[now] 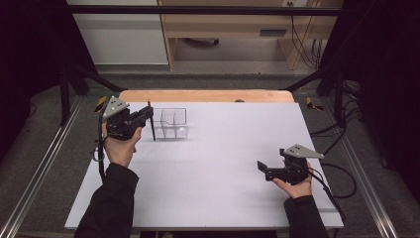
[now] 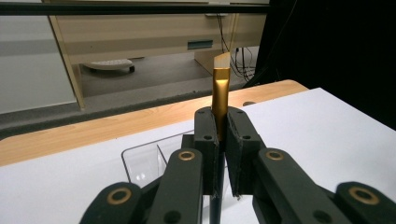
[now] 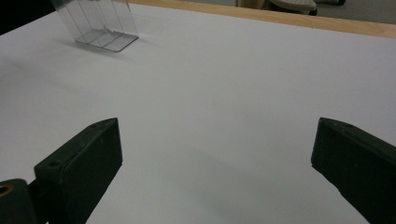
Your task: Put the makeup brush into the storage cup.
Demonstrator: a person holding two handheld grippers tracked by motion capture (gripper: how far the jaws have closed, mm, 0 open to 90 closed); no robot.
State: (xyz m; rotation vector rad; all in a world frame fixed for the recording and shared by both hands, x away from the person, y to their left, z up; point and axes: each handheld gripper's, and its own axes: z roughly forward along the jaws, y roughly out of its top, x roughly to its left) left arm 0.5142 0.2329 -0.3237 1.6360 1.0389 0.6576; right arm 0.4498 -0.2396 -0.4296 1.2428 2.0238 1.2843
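My left gripper (image 1: 148,113) is held above the far left of the white table, shut on a slim brush (image 2: 220,93). The brush has a gold ferrule and a slanted white tip that stick up past the jaws in the left gripper view (image 2: 222,121). Its thin black handle (image 1: 152,130) hangs down toward the table. Just to its right stands a clear plastic organiser (image 1: 171,124) with several compartments, also seen below the jaws (image 2: 144,161) and far off (image 3: 100,23). My right gripper (image 1: 261,166) rests low at the near right, open with nothing between its jaws (image 3: 215,149).
A white sheet (image 1: 218,163) covers the table, with a wooden strip (image 1: 205,95) along the far edge. Black frame posts (image 1: 65,94) stand at both far corners, and cables (image 1: 341,168) lie off the right side. Wooden furniture (image 1: 223,29) stands beyond.
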